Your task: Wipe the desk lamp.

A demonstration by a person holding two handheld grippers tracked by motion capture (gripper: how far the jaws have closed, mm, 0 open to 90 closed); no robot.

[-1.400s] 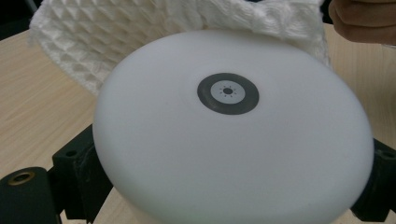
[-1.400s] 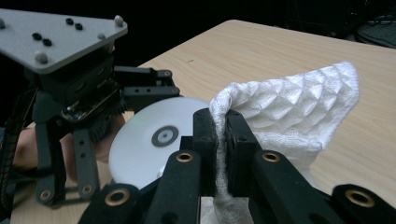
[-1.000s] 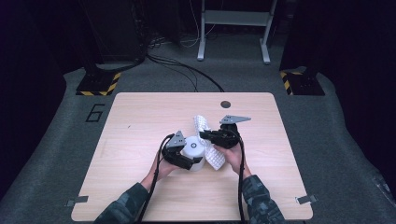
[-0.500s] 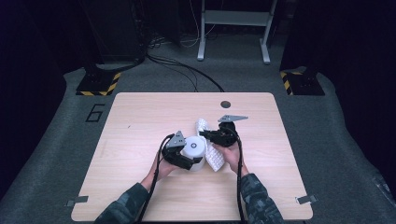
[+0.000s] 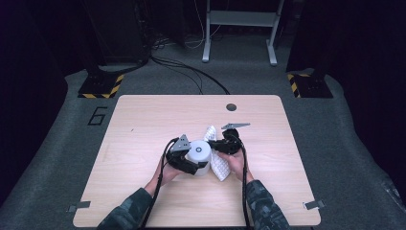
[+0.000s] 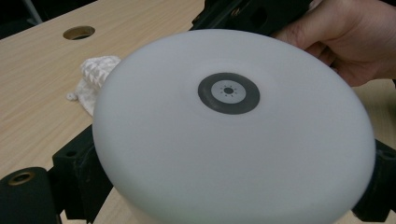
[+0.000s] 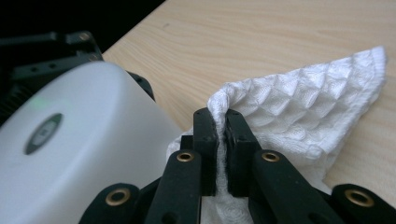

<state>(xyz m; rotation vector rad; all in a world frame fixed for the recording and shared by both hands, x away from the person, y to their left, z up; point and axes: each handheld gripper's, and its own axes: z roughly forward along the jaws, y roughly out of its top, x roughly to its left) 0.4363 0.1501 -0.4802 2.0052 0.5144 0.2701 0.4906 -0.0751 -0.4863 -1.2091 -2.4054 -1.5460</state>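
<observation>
A white round device point(image 5: 198, 152) with a dark ring mark on its top stands at the middle of the wooden table point(image 5: 143, 120). My left gripper point(image 5: 190, 162) is shut on it, one jaw on each side of its body point(image 6: 233, 140). A white waffle-weave cloth point(image 5: 219, 166) lies just right of the device, one end reaching toward the far side. My right gripper point(image 7: 221, 122) is shut on a fold of this cloth point(image 7: 303, 107), close against the device's side point(image 7: 70, 154). In the high view the right gripper point(image 5: 221, 145) sits beside the device's top.
A round cable hole point(image 5: 231, 107) sits near the table's far edge. Beyond the table are floor cables, a metal stand point(image 5: 239, 28) and yellow-black striped bases point(image 5: 100, 88). Both forearms come in from the near edge.
My right gripper has sunk a little with the cloth, closer to the device. The left gripper and the device have stayed put.
</observation>
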